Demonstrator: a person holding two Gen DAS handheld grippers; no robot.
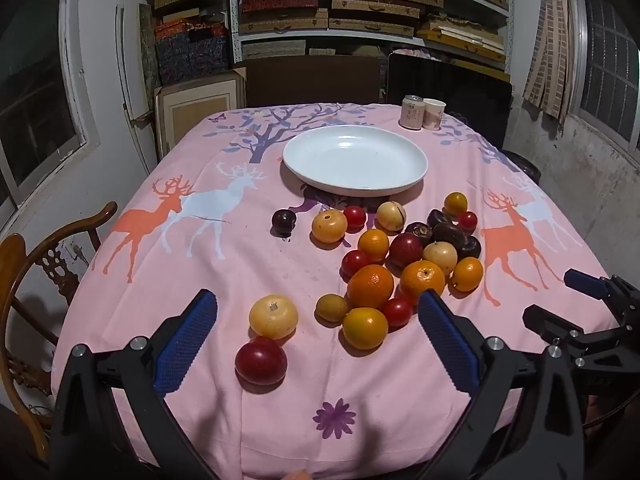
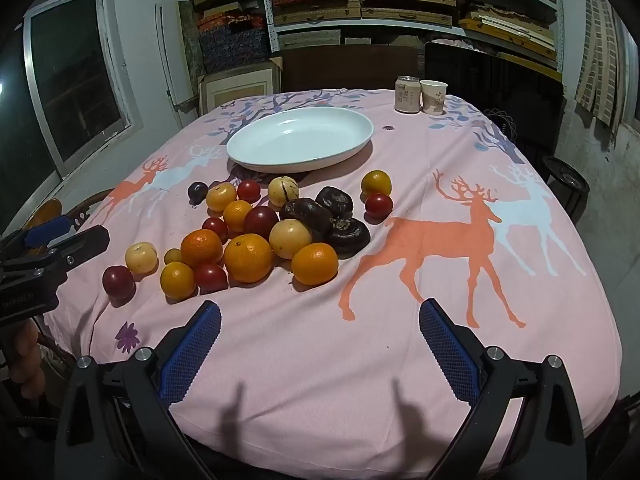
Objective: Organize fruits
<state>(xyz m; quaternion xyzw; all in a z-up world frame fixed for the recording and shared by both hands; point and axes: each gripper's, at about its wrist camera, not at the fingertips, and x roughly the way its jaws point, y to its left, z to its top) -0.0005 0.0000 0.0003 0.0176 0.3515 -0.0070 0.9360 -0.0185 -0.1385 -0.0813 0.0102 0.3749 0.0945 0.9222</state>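
Hovering wide apart and empty above the near edge of the pink deer-print tablecloth [image 2: 400, 208], the left gripper [image 1: 318, 316] and right gripper [image 2: 320, 320] held nothing, while the scattered fruits [image 1: 384, 256] lay loose just before the bare white plate [image 1: 356, 186].

Your table wears a pink tablecloth [image 1: 200, 280] printed with deer and a purple tree. At its far right stand a drink can [image 1: 412, 112] and a paper cup [image 1: 433, 114], touching or nearly so. You have a wooden chair [image 1: 24, 280] at the near left, a window [image 2: 76, 76] on the left wall, and shelves of flat boxes [image 1: 368, 0] behind the table.
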